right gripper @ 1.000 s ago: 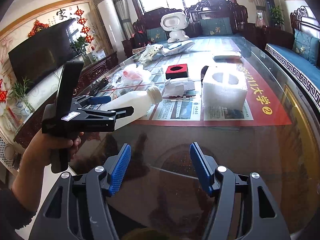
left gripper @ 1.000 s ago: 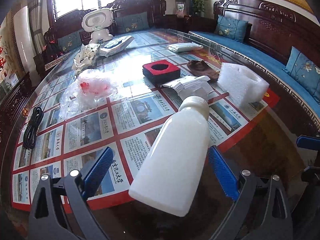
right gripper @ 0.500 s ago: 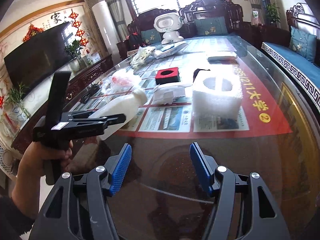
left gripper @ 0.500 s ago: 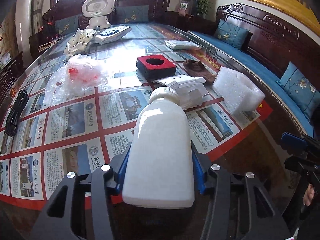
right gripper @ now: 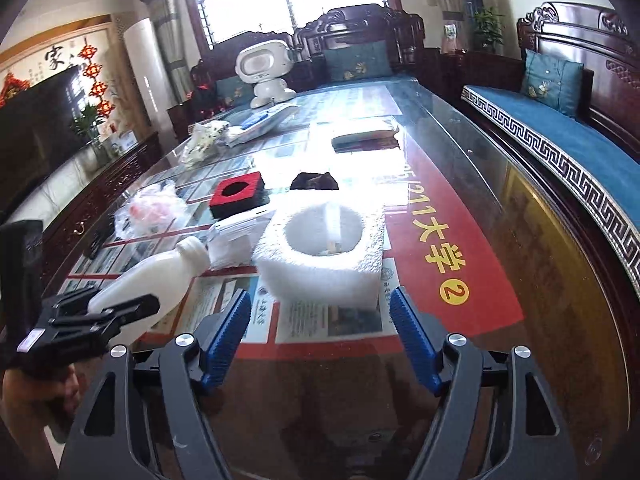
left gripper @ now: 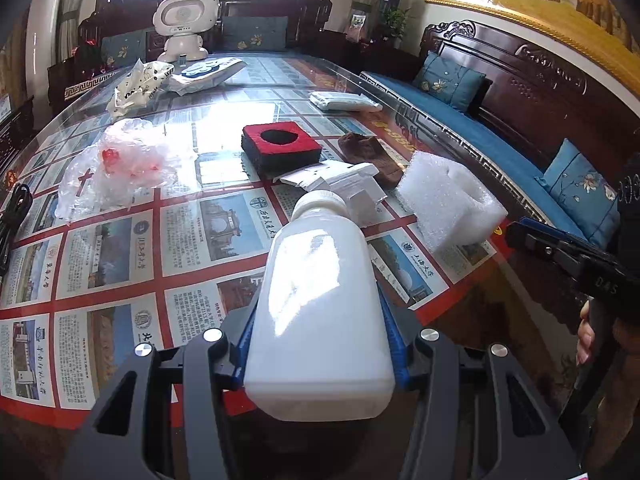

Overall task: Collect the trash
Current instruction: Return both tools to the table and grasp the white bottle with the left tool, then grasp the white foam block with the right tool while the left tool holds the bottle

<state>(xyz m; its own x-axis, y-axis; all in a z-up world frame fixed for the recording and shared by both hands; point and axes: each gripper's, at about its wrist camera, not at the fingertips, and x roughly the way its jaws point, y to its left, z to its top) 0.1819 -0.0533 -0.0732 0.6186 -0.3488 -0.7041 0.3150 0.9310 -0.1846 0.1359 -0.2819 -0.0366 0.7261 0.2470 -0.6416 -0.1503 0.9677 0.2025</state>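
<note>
Table (left gripper: 120,264): one bottle (left gripper: 320,312), gripped.

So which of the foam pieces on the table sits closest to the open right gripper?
The white foam block with the round hollow, just ahead of the right gripper. The red-topped black foam pad lies farther back, beyond the folded white packaging.
</note>
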